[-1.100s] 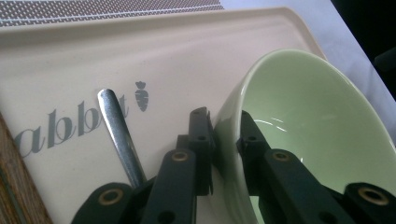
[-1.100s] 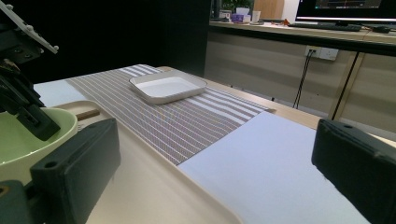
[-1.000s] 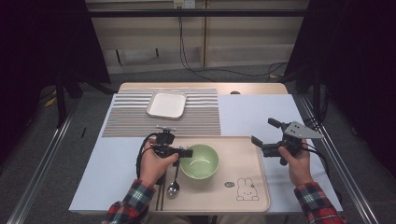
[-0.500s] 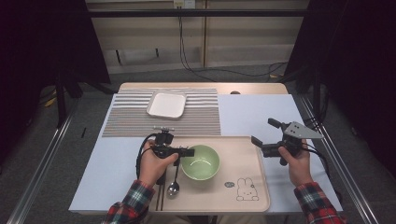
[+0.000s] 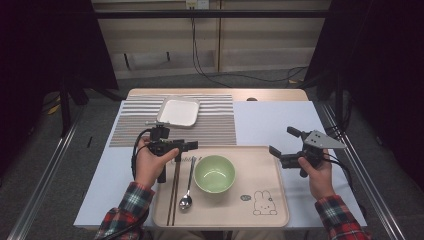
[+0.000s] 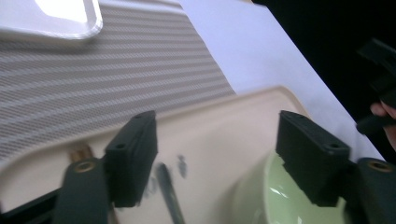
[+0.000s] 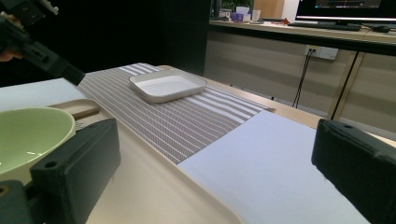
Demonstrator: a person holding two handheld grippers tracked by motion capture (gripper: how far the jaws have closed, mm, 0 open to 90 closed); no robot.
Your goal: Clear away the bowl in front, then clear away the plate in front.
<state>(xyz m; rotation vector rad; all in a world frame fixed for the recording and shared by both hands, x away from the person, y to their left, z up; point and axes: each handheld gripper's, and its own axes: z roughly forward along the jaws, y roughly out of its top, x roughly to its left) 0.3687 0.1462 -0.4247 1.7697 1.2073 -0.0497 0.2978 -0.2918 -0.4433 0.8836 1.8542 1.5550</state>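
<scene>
Table, white-covered: beige tray [image 5: 280, 212] carrying green bowl [image 5: 215, 173], spoon [image 5: 188, 186], chopsticks [image 5: 173, 190]. Left gripper [image 5: 192, 145], jaws just opened wide, empty, above spoon handle, bowl to its right; right gripper [image 5: 282, 144] wide, well apart.

Looked like a lab or office test room to me, not anybody's home. The table [image 5: 280, 120] sat inside a frame of metal rails [image 5: 45, 170] on grey carpet, black curtains [image 5: 45, 45] hung at both sides, and loose cables [image 5: 200, 55] ran down from a wall socket [image 5: 196, 4] past the far edge. Off in the back there was a desk with a monitor [image 7: 348, 9] and keyboard. The place setting looked staged.
</scene>
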